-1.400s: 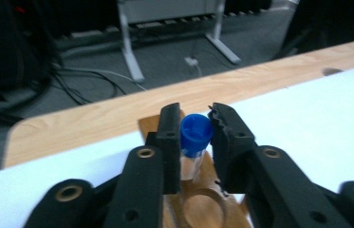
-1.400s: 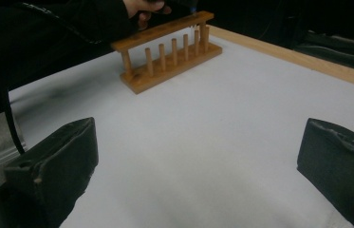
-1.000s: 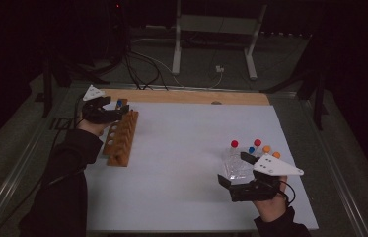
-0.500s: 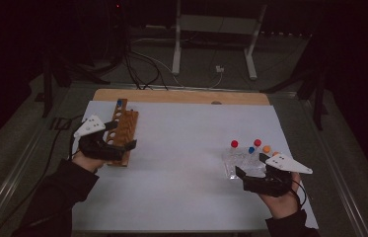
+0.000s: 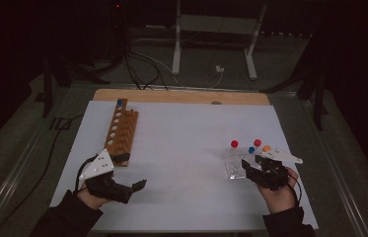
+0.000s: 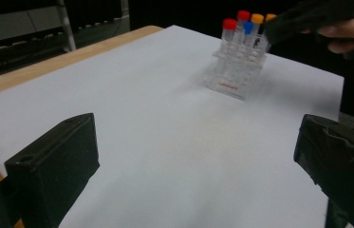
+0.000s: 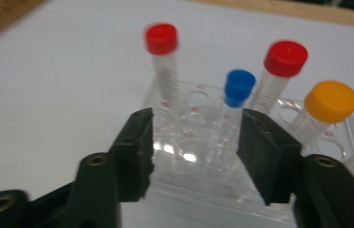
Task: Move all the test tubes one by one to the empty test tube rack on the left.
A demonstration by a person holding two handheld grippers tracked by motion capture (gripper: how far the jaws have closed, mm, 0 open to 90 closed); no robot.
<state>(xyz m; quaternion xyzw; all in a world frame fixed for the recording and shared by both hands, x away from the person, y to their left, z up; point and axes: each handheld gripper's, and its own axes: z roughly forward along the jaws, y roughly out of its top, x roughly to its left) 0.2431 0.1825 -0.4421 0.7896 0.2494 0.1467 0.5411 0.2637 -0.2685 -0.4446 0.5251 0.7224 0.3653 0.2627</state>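
Note:
My left gripper (image 5: pixel 131 172) (image 6: pixel 193 142) hovers near the table's front left, beside the near end of the wooden rack (image 5: pixel 122 132). Its jaws have just been opening and stand wide with nothing between them. A blue-capped tube (image 5: pixel 119 102) stands at that rack's far end. My right gripper (image 5: pixel 250 166) (image 7: pixel 193 137) is at the near side of the clear rack (image 5: pixel 234 167) (image 7: pixel 198 161) (image 6: pixel 234 76). Its jaws have just been closing, with the rack's near-left part in the gap and no pad pressing on a tube. The blue tube (image 7: pixel 237 90) stands just behind the right jaw.
The clear rack also holds two red-capped tubes (image 7: pixel 161 40) (image 7: pixel 284 59) and orange-capped tubes (image 7: pixel 331 102). A white mat (image 5: pixel 186 143) covers the wooden table (image 5: pixel 181 95). Stand legs and cables lie on the floor beyond the far edge.
My left gripper has drawn back along the wooden rack from its far end to its near end, uncovering the blue-capped tube. The right gripper has sunk slightly at the clear rack and its jaws have narrowed.

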